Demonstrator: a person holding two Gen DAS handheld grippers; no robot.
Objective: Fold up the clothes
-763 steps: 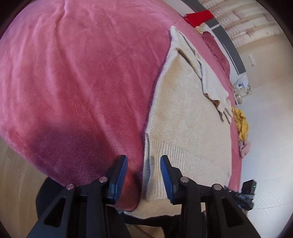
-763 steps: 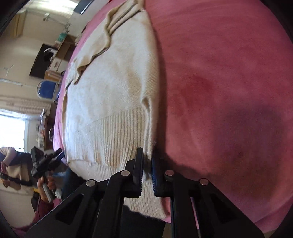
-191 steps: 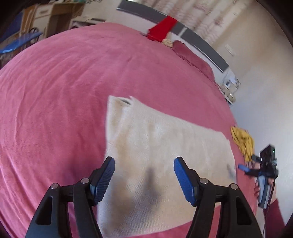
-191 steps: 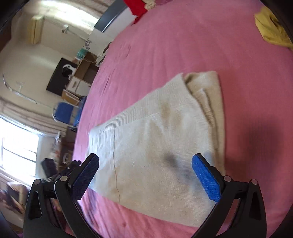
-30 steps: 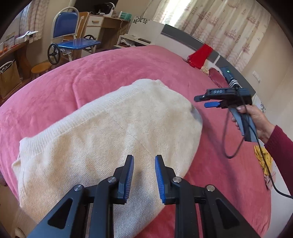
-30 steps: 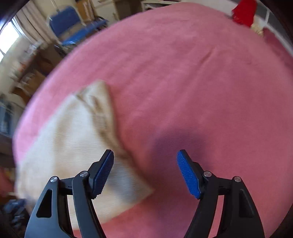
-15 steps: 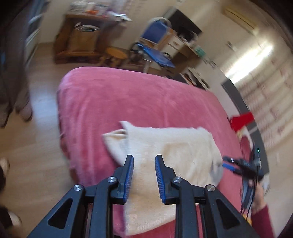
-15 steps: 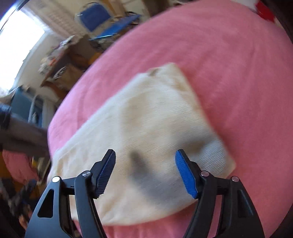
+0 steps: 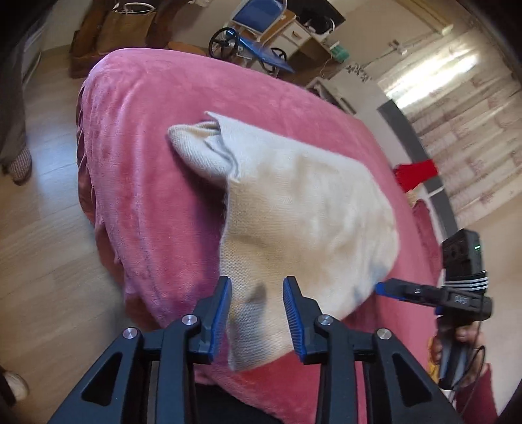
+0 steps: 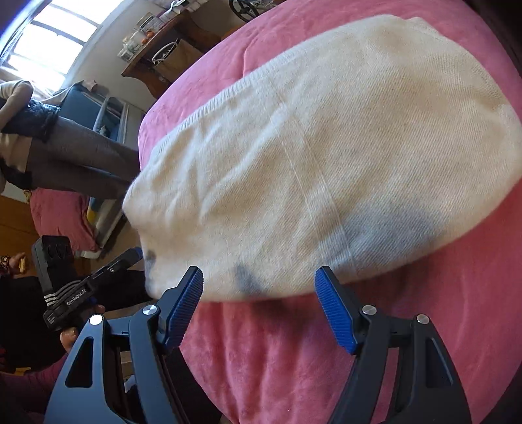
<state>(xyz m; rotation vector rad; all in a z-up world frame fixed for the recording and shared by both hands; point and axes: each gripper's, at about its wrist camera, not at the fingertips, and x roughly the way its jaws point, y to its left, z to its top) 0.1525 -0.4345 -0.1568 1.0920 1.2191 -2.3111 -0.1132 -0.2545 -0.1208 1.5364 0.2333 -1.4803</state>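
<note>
Cream sweater (image 9: pixel 303 208), folded into a compact bundle, lies on the pink blanket (image 9: pixel 146 137) across the centre of the left wrist frame, a loose folded corner sticking out toward the upper left. In the right wrist frame the sweater (image 10: pixel 326 156) fills the upper middle. The left gripper (image 9: pixel 257 313) sits at bottom centre, its blue pads parted with the sweater's near edge seen between them, gripping nothing. The right gripper (image 10: pixel 259 303) at the bottom of its frame stands wide apart just short of the sweater's lower edge, empty. A blue chair (image 9: pixel 261 19) stands at top centre of the left view, red cloth (image 9: pixel 414 171) at right.
</note>
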